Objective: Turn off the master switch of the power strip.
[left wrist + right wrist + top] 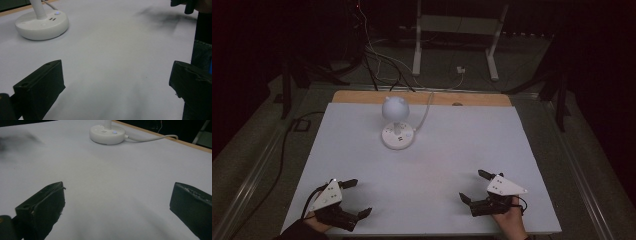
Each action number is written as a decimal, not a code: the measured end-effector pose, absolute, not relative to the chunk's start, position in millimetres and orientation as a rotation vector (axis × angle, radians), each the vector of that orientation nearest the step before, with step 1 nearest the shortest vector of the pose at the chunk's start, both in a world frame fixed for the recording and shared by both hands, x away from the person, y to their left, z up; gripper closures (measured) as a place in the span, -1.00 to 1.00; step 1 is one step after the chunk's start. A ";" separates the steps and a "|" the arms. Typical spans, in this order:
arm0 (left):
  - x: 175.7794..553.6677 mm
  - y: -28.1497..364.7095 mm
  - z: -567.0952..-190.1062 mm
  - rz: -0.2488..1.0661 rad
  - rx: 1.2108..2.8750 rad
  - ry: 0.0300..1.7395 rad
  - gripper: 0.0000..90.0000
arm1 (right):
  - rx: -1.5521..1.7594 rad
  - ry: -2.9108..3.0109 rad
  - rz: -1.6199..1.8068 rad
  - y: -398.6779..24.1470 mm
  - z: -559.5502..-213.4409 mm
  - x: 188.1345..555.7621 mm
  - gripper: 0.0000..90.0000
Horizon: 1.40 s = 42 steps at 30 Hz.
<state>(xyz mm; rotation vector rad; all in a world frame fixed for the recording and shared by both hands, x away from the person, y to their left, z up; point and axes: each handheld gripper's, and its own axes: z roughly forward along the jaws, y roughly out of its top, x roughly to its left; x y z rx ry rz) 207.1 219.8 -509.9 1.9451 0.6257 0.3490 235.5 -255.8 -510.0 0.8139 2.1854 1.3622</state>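
A white desk lamp (396, 122) with a round base (42, 23) (107, 134) and a globe head stands at the back middle of the white table (422, 165). Its white cable (152, 138) runs off over the far edge. My left gripper (357, 198) rests near the front left corner, open, with nothing between its jaws. My right gripper (475, 186) rests near the front right, also open and empty. In the left gripper view the other gripper (186, 6) shows at the top right.
A wooden strip (422, 98) edges the table's far side. Beyond it on the dark floor stand a white frame (457, 37) and loose cables (382, 65). A black cable (287, 145) trails down the left side.
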 end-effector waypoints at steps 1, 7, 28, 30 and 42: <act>207.1 220.0 -509.7 0.350 1.944 0.626 -0.99 | 0.812 2.187 1.357 -255.5 -509.9 235.2 -1.00; 206.3 220.6 -509.1 0.360 1.941 0.625 -0.99 | 0.809 2.178 1.360 -255.2 -508.7 234.5 -1.00; 202.8 210.0 -501.9 0.325 1.974 0.597 -0.99 | 0.806 2.153 1.369 -254.3 -505.7 231.4 -1.00; 202.7 208.5 -500.1 0.329 1.975 0.598 -0.99 | 0.807 2.151 1.372 -254.2 -505.5 230.7 -1.00; 208.1 202.8 -488.5 0.324 1.952 0.619 -0.99 | 0.798 2.141 1.371 -252.8 -504.3 229.2 -1.00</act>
